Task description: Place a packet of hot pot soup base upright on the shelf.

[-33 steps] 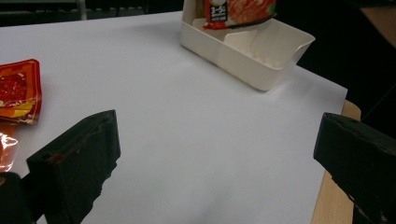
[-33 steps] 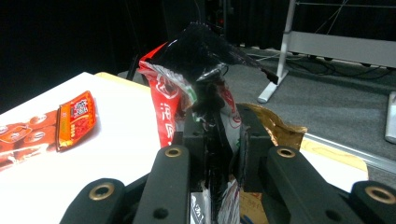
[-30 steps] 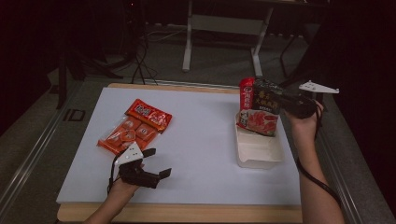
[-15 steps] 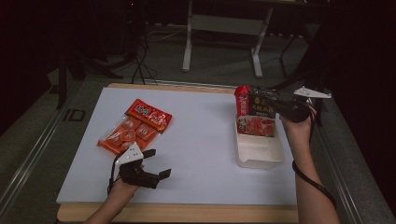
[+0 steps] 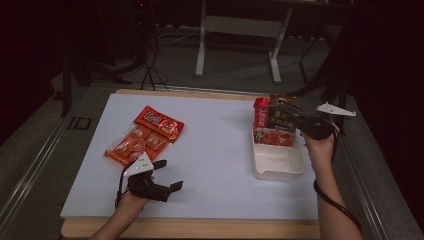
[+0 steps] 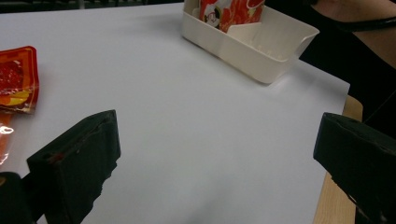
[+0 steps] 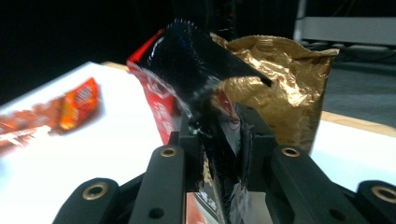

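Observation:
My right gripper [image 5: 298, 120] is shut on the top of a dark snack packet [image 5: 278, 125] with a red picture. The packet hangs upright into the far end of a white tray [image 5: 278, 169] at the table's right. In the right gripper view the jaws [image 7: 224, 154] pinch the dark packet [image 7: 196, 65], with a gold packet [image 7: 289, 84] just behind it. A red packet [image 5: 260, 112] stands at the tray's far left corner. My left gripper [image 5: 170, 175] rests open near the front left edge, with nothing between its jaws [image 6: 217, 158].
A pile of red and orange snack packets [image 5: 145, 137] lies on the white tabletop, just beyond the left gripper; one of them [image 6: 16, 74] shows in the left gripper view. The tray's near half [image 6: 261, 56] holds nothing. Dark floor and stand legs lie beyond the table.
My right gripper has carried the dark packet down and slightly left, so it now stands lower in the tray's far end. The left gripper has not moved.

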